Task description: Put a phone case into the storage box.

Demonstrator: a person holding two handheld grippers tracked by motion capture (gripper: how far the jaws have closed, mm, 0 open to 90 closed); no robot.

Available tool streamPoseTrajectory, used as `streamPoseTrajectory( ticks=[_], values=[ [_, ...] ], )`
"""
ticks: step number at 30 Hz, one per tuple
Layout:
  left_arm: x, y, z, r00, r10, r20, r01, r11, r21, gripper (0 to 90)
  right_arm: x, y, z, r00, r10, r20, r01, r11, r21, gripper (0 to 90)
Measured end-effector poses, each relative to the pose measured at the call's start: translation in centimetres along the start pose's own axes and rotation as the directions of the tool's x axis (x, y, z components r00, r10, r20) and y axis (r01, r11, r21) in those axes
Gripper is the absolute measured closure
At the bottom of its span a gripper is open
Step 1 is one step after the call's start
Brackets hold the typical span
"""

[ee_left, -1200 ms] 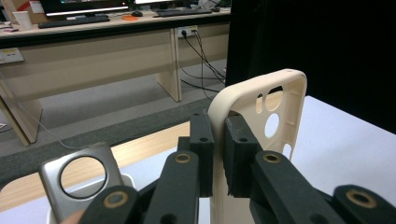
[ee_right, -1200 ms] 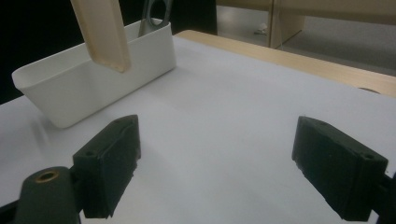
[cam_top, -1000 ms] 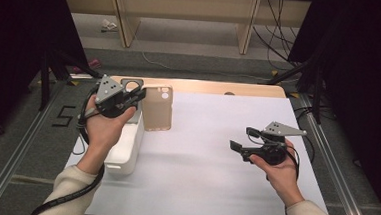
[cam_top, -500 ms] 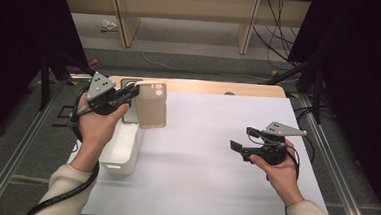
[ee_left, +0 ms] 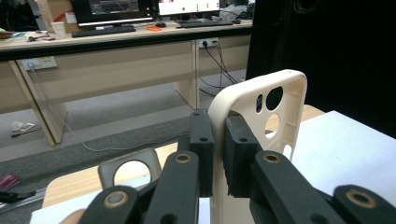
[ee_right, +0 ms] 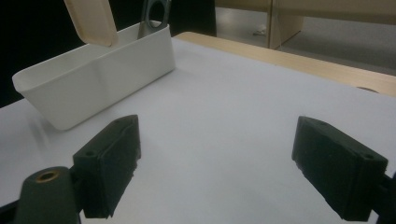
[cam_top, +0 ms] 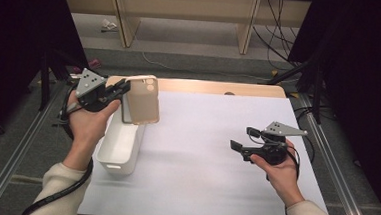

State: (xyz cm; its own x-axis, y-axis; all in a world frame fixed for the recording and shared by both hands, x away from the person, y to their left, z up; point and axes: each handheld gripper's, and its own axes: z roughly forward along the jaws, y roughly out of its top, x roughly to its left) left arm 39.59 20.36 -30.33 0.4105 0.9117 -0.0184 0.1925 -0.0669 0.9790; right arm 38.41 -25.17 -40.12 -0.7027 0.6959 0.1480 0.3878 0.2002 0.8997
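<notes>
High view: at the left of the frame, the left gripper (cam_top: 124, 87) is clamped on the edge of a beige phone case (cam_top: 143, 100), which hangs in the air over the far end of a white bin (cam_top: 118, 150) standing on the white table (cam_top: 210, 159). A grey phone case (cam_top: 126, 114) shows just behind and below the beige one, at the bin's far end; whether it rests in the bin or leans on it is hard to tell. At the right of the frame, the right gripper (cam_top: 238, 147) is held above the table, well apart from the bin, its jaws spread with nothing between them. Left gripper view: the two black jaws rise from the bottom centre and pinch the beige phone case (ee_left: 261, 116) by its side wall, the case standing upright with its camera cutouts toward the upper right. The grey phone case (ee_left: 133, 163) sits lower left, behind the jaws. Right gripper view: the jaws of the right gripper (ee_right: 215, 158) stand wide apart at the lower left and lower right over bare table (ee_right: 243, 107). The white bin (ee_right: 93, 79) lies in the upper left, with the lower end of the beige phone case (ee_right: 91, 18) hanging above it and the grey phone case (ee_right: 154, 14) poking up at its far end.
</notes>
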Motion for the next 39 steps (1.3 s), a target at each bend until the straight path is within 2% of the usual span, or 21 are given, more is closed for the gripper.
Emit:
streamPoseTrajectory(
  ticks=[8, 18, 26, 39],
  values=[
    [0.8, 0.1, -0.4, 0.9998, -0.008, -0.020, 0.008, 0.9999, -0.009, 83.2, 0.0, 0.0, 0.0, 1.0000, 0.003, 0.000, -0.003, 1.000, -0.001, 16.3],
    [1.1, 0.1, -0.4, 0.9992, 0.011, -0.037, -0.011, 0.9999, -0.010, 83.2, 0.0, 0.0, 0.0, 1.0000, 0.008, -0.001, -0.008, 1.000, -0.005, 16.3],
    [1.6, 0.3, -0.4, 0.9991, 0.003, -0.042, -0.003, 0.9999, -0.015, 83.2, -0.1, -0.2, -0.3, 0.9998, 0.017, -0.001, -0.017, 1.000, -0.005, 16.3],
    [2.7, 0.4, 0.9, 0.9987, 0.005, -0.051, -0.006, 1.0000, -0.005, 83.3, -0.2, -0.5, -0.5, 0.9996, 0.025, 0.012, -0.025, 1.000, -0.005, 16.4]
  ],
)
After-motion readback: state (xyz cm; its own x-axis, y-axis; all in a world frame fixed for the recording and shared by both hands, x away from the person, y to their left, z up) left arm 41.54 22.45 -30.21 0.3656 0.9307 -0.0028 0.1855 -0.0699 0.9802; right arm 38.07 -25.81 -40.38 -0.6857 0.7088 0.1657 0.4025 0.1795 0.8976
